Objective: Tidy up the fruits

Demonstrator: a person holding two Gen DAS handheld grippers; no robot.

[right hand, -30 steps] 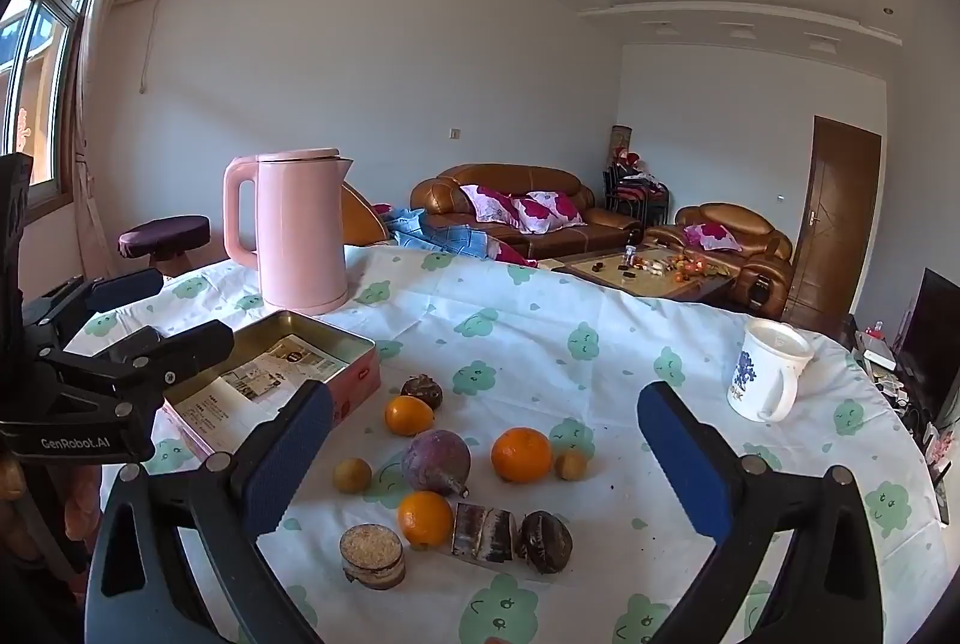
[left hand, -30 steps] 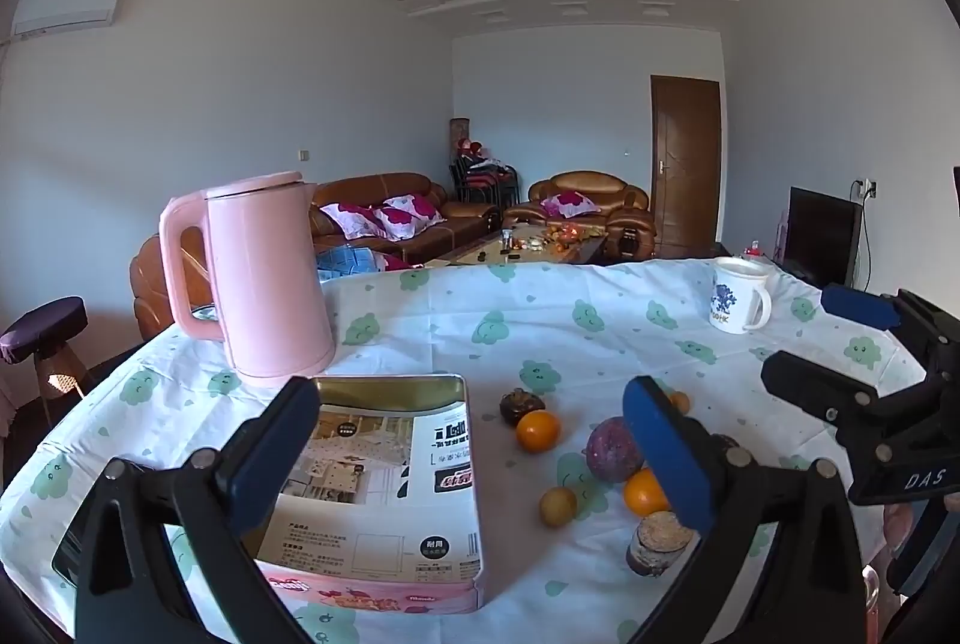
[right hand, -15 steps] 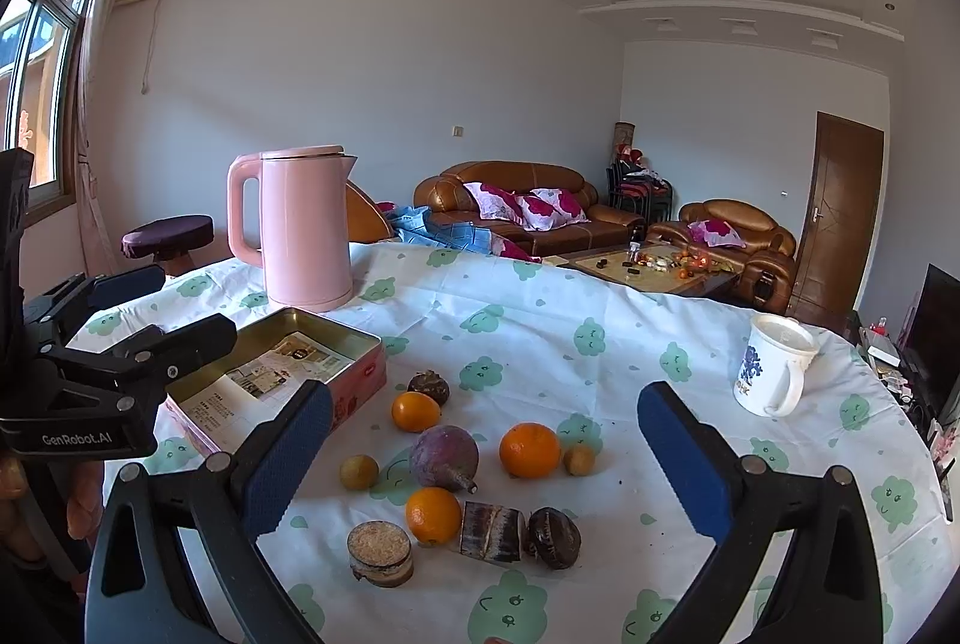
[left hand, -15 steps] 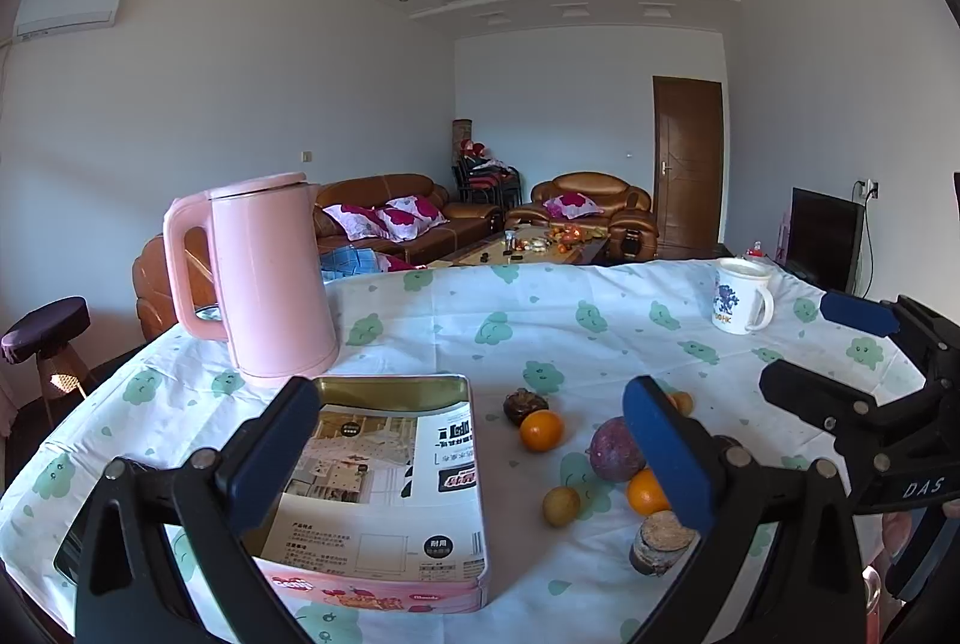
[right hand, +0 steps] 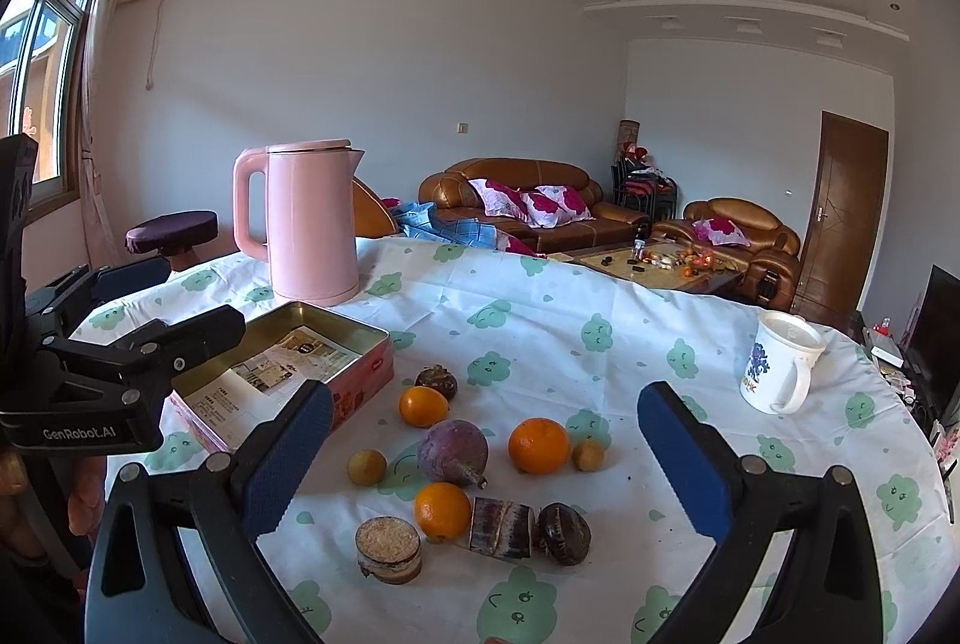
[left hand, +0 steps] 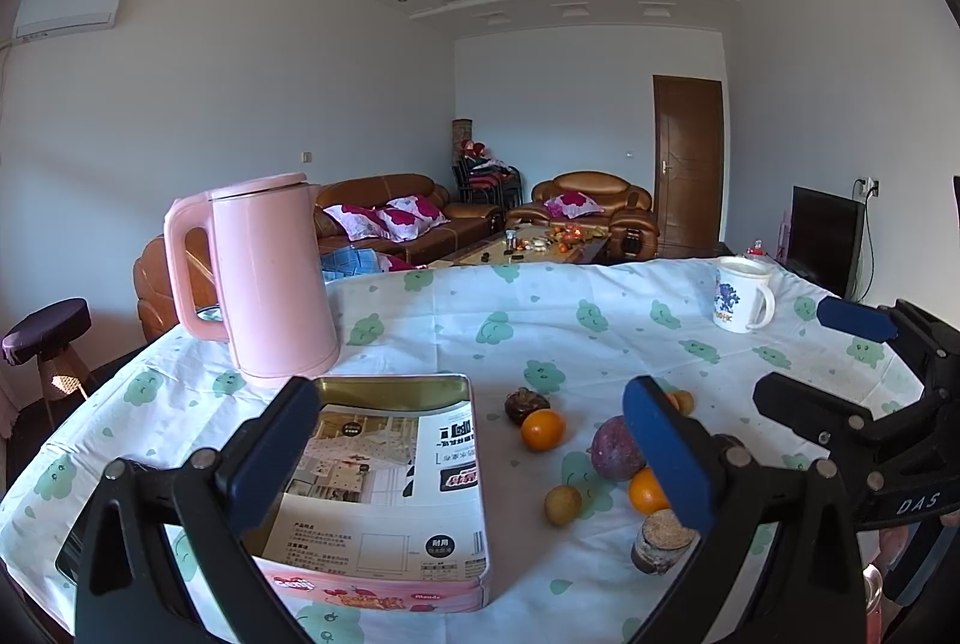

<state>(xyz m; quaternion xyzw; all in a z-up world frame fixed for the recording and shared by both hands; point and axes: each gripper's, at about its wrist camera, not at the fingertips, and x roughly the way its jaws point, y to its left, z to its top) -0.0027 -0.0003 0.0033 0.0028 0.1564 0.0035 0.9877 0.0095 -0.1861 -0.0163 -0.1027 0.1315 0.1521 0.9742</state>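
Fruit lies loose on the tablecloth: three oranges (right hand: 538,445) (right hand: 423,406) (right hand: 442,510), a purple round fruit (right hand: 452,451), two small yellow fruits (right hand: 366,466) (right hand: 587,456), dark fruits (right hand: 436,382) (right hand: 563,524) and cut sugarcane pieces (right hand: 388,548) (right hand: 501,526). An open pink tin (left hand: 384,488) with printed paper inside sits left of them; it also shows in the right wrist view (right hand: 288,374). My left gripper (left hand: 468,464) is open and empty above the tin's near right corner. My right gripper (right hand: 483,455) is open and empty above the fruit.
A pink kettle (left hand: 264,278) stands behind the tin. A white mug (right hand: 777,371) stands at the right. The round table's edge (left hand: 60,440) curves close on the left. Sofas and a coffee table lie beyond.
Both grippers have moved slightly forward toward the table; the fruit and tin look a little nearer. Jaws stay open. Nothing on the table has moved.
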